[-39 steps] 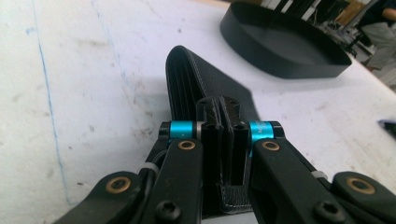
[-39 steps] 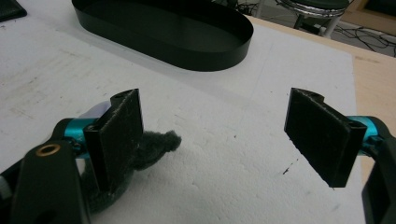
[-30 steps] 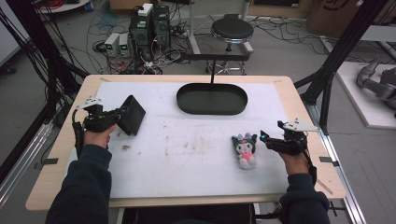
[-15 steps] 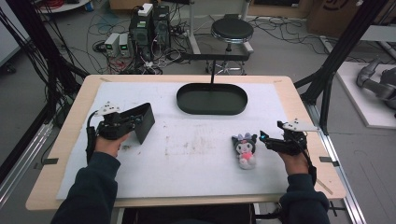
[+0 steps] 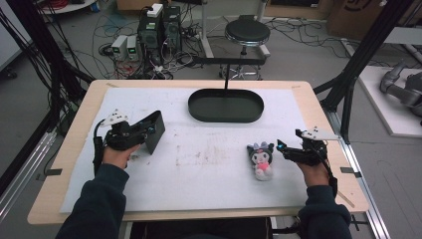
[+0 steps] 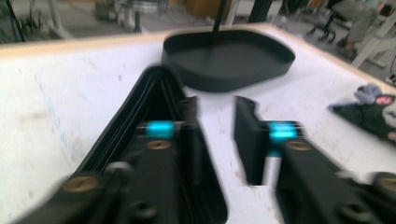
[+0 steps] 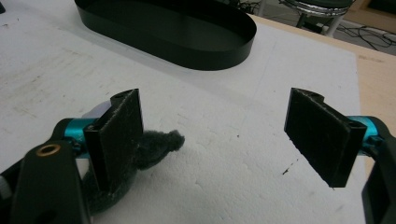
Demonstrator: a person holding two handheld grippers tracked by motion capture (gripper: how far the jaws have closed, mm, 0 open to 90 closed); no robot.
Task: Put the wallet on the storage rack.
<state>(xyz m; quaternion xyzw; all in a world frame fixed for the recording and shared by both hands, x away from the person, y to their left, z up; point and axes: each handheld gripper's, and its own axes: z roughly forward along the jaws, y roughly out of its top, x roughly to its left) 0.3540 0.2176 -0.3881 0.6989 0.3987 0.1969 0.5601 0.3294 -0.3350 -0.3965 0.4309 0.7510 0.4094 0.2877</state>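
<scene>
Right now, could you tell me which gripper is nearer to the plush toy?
Right. The right gripper sits just beside the plush toy, jaws open, while the left gripper is far across the table, at a black case.

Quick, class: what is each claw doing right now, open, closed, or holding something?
Left claw: partly open, jaws apart around one wall of the black box; a firm grip cannot be told.
Right claw: wide open, holding nothing, beside the plush toy.

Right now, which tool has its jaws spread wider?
The right tool, beside the plush toy; the left tool has jaws closer together, against the black case.
</scene>
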